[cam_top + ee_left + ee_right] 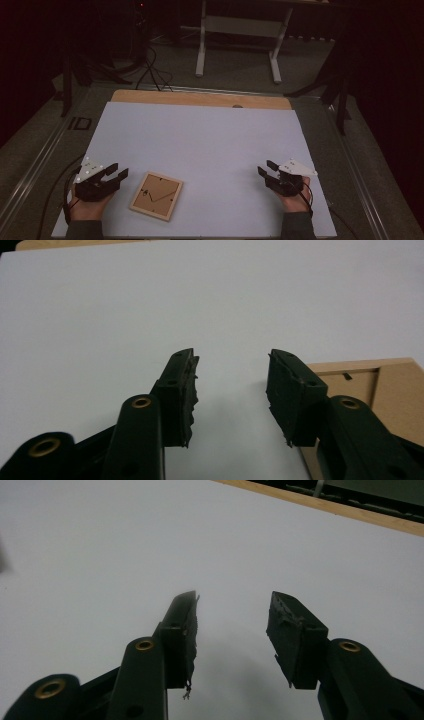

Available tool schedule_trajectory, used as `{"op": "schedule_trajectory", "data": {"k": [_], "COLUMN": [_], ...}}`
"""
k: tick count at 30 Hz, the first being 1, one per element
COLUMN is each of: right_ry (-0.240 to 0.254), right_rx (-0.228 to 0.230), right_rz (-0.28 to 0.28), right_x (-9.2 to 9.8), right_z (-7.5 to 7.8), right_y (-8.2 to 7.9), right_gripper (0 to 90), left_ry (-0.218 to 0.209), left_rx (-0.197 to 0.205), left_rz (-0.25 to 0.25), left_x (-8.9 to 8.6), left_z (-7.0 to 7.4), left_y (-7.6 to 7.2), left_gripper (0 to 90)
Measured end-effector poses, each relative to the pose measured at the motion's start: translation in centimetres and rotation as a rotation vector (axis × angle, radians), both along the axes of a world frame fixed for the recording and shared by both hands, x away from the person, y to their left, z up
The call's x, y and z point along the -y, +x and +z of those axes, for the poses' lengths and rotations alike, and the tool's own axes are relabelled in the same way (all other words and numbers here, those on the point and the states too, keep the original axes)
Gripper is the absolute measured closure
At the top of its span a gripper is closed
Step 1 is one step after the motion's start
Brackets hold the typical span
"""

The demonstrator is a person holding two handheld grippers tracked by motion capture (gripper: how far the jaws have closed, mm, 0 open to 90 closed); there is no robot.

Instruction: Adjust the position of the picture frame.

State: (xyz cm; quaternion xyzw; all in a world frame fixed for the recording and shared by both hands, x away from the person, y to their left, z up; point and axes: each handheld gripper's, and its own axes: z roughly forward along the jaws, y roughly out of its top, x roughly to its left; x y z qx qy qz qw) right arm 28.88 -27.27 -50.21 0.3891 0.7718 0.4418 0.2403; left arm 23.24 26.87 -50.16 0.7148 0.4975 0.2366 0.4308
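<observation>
Both grippers, left gripper [114, 172] and right gripper [266, 169], are resting with fingers released and empty, the picture frame [156, 195] lying face-down on the white counter [200, 140] just beside the left, likely awaiting a sideways reach to grasp its edge

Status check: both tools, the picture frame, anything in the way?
Left tool open, empty, beside frame. Right tool open, empty. Frame face-down on white sheet, untouched. Nothing in the way.
</observation>
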Motion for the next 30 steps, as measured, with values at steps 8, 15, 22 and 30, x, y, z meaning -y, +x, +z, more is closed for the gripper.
{"op": "schedule_trajectory", "data": {"k": [8,15,22,30], "right_ry": [-0.004,-0.002,-0.003,-0.005], "right_rx": [-0.004,-0.001,-0.001,0.0], "right_rz": [0.005,0.005,0.006,0.007], "right_x": [-0.1,-0.1,-0.1,-0.2], "right_z": [0.0,0.0,0.0,0.0], "right_y": [0.0,0.0,0.0,0.0], "right_gripper": [53.9,53.9,53.9,53.9], "left_ry": [0.036,0.058,0.082,0.084], "left_rx": [0.008,-0.018,-0.045,-0.058], "left_rz": [-0.047,-0.074,-0.105,-0.162], "left_x": [1.3,2.5,3.4,4.3], "left_z": [0.1,-0.2,-0.7,-0.9], "left_y": [0.1,0.6,1.1,1.3], "left_gripper": [64.8,71.9,72.1,86.7]}}
